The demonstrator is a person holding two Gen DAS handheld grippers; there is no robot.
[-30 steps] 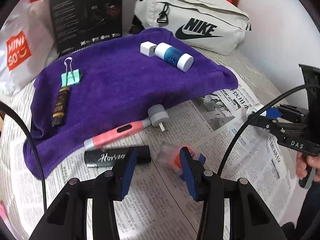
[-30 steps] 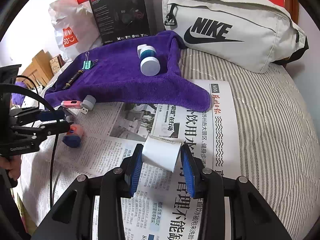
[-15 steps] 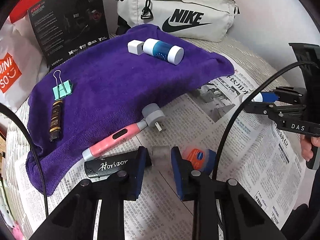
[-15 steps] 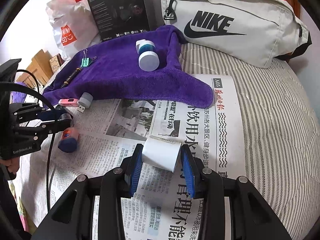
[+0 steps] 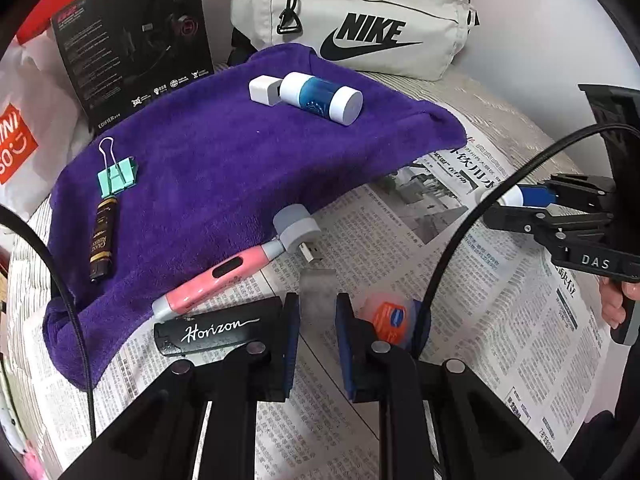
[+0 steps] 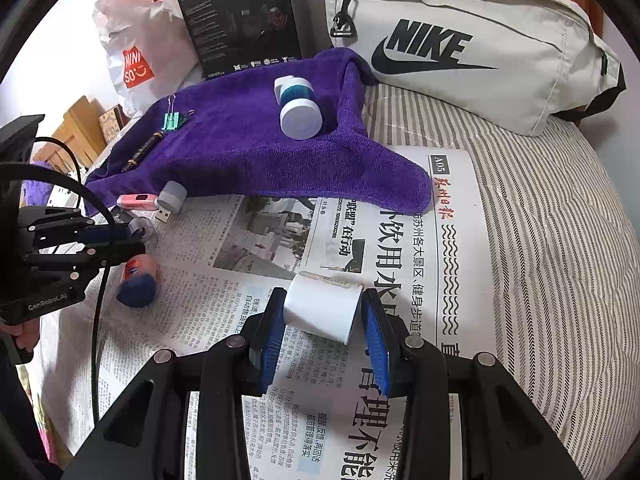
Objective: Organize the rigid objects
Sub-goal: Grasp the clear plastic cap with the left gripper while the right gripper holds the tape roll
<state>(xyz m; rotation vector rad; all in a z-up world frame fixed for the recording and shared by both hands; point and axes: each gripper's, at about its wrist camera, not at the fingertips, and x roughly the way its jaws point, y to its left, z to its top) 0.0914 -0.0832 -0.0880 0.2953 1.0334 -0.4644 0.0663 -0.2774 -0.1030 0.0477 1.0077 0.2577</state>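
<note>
Clear cap [image 5: 318,286]: between left gripper [image 5: 317,320] fingers, closing to pinch it for sorting.
White roll [image 6: 322,308]: pinched by right gripper [image 6: 324,334], held off newspaper [image 6: 400,240].
Purple towel [image 5: 224,168]: likely the sorting spot.

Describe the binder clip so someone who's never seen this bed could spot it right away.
Find the purple towel spread over the bed. Near its left end lies the binder clip, just above a dark brown tube. It is the only mint-green thing there, with silver wire loops.
</note>
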